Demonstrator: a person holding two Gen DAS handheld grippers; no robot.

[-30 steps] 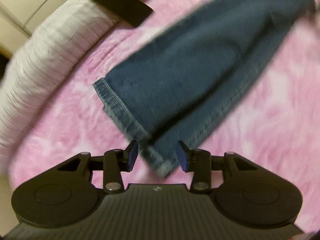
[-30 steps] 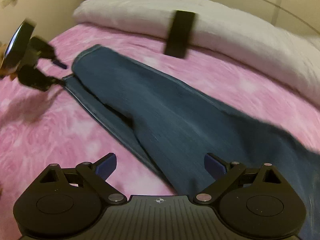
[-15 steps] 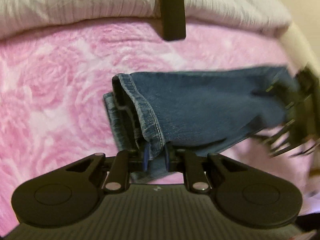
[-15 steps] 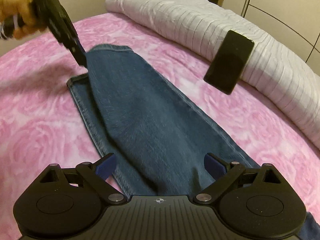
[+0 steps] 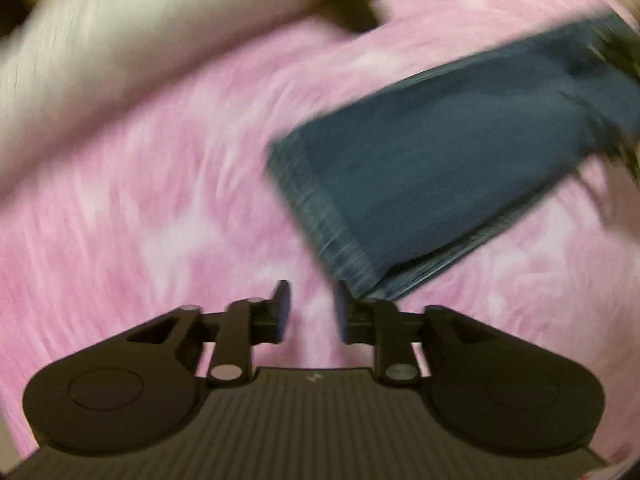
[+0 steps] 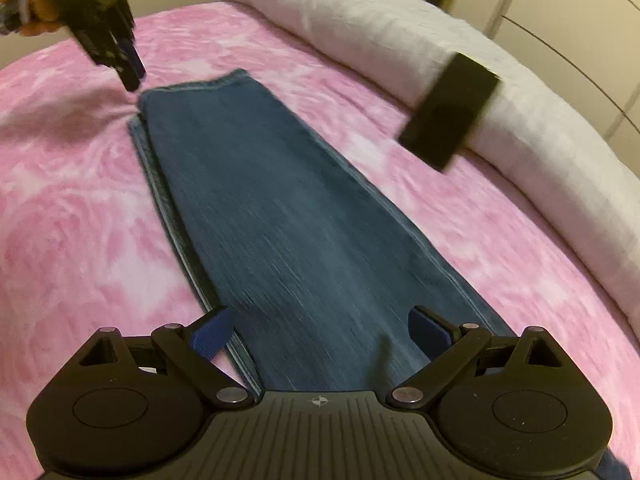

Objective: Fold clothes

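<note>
Blue jeans lie flat on the pink bedspread, legs stacked one on the other, hem ends far from me in the right wrist view. My right gripper is open and empty, its jaws spread across the jeans close to the camera. In the blurred left wrist view the jeans' hem end lies to the upper right of my left gripper, which is partly open, empty and over bare bedspread. The left gripper also shows in the right wrist view, just beyond the hem corner.
A white striped pillow roll runs along the far side of the bed. A black phone rests against it. Cream cupboard doors stand behind the bed.
My left gripper has let go of the jeans' hem, opened partway and drawn back off the cloth. The top leg now lies flat. My right gripper stays open over the jeans.
</note>
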